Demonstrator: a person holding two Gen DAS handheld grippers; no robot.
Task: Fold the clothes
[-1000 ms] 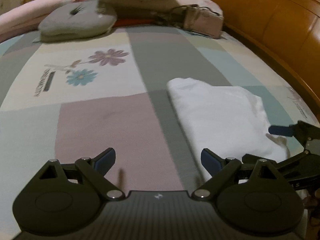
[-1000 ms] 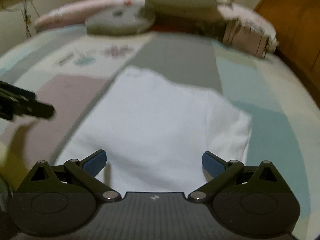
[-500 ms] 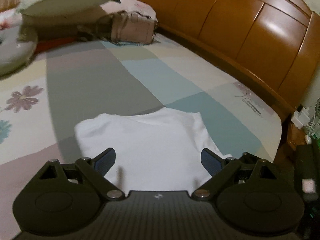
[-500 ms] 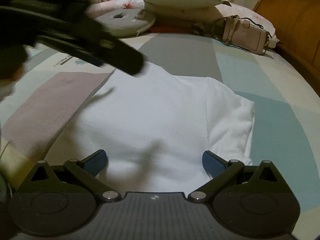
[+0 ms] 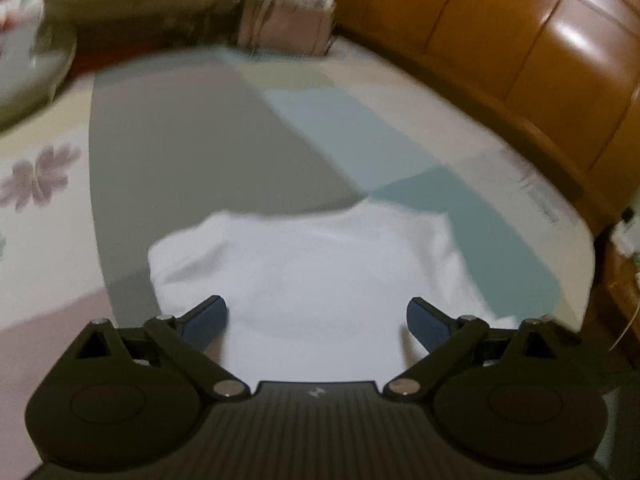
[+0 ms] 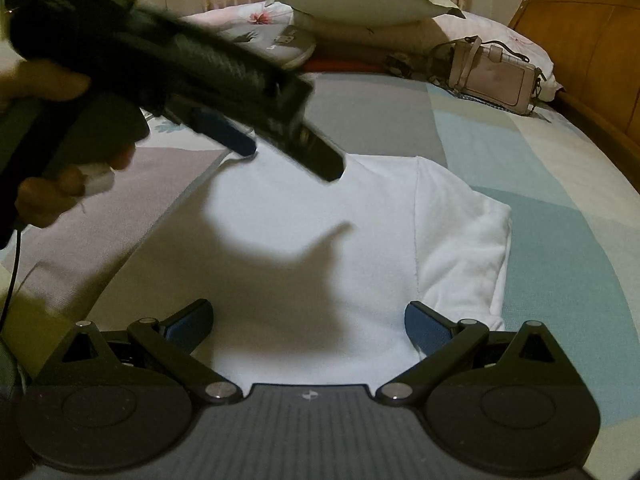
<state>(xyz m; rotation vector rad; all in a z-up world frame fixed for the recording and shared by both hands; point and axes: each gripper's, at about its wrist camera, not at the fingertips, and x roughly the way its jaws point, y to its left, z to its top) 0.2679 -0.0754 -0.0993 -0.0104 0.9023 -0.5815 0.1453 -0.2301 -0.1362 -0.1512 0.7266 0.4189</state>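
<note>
A white folded garment [image 5: 320, 272] lies flat on the patchwork bedspread [image 5: 192, 136]; the left wrist view is blurred. My left gripper [image 5: 316, 322] hovers open over its near part, nothing between the fingers. In the right wrist view the same garment [image 6: 320, 240] spreads ahead, with a folded sleeve edge on its right side. My right gripper [image 6: 308, 324] stands open above the near hem. The left gripper [image 6: 292, 148], held by a hand [image 6: 44, 184], crosses the upper left of that view above the garment's far end and casts a shadow on it.
Pillows [image 6: 360, 0] and a grey cushion [image 6: 280, 42] are stacked at the head of the bed. A pale pink handbag [image 6: 496, 76] lies beside them. A wooden bed frame [image 5: 540, 52] runs along the right side. A nightstand edge [image 5: 624, 264] shows at far right.
My left gripper has swung from beside the garment to over it, and now reaches further across it in the right wrist view. My right gripper has stayed nearly still. Both remain open.
</note>
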